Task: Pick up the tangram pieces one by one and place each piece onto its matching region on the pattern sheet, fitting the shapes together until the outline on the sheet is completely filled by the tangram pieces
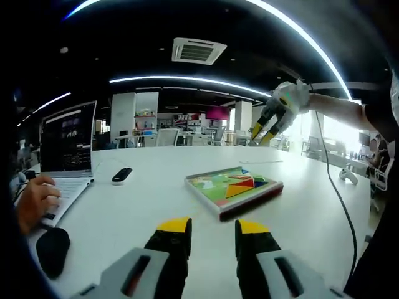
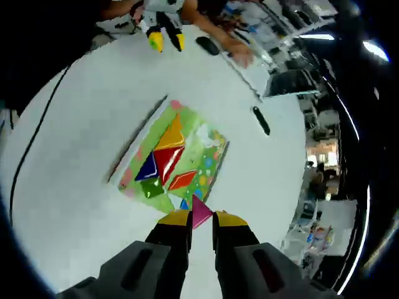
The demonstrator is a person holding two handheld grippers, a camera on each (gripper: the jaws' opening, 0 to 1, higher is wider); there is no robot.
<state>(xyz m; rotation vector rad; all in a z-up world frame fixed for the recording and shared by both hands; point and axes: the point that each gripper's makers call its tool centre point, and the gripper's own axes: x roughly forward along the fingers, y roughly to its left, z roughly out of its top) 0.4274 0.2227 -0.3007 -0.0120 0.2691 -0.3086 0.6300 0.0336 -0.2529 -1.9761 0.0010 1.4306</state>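
A green pattern sheet on a flat box (image 1: pixel 234 189) (image 2: pixel 173 157) lies on the white table, with orange, red, blue and green tangram pieces (image 2: pixel 167 159) fitted on it. High above the sheet, my right gripper (image 2: pixel 201 217) (image 1: pixel 267 132) is shut on a pink triangular piece (image 2: pixel 200 212). My left gripper (image 1: pixel 214 227) hovers low over the near table edge, open, with nothing between its yellow-tipped fingers (image 1: pixel 175 225). It also appears at the top of the right gripper view as the left gripper (image 2: pixel 164 41), away from the sheet.
An open laptop (image 1: pixel 67 140) stands at the table's left with a person's hand (image 1: pixel 34 200) on it. A black mouse (image 1: pixel 52 248) and a black remote-like object (image 1: pixel 121 175) (image 2: pixel 261 120) lie nearby. A black cable (image 1: pixel 340 199) trails along the right side.
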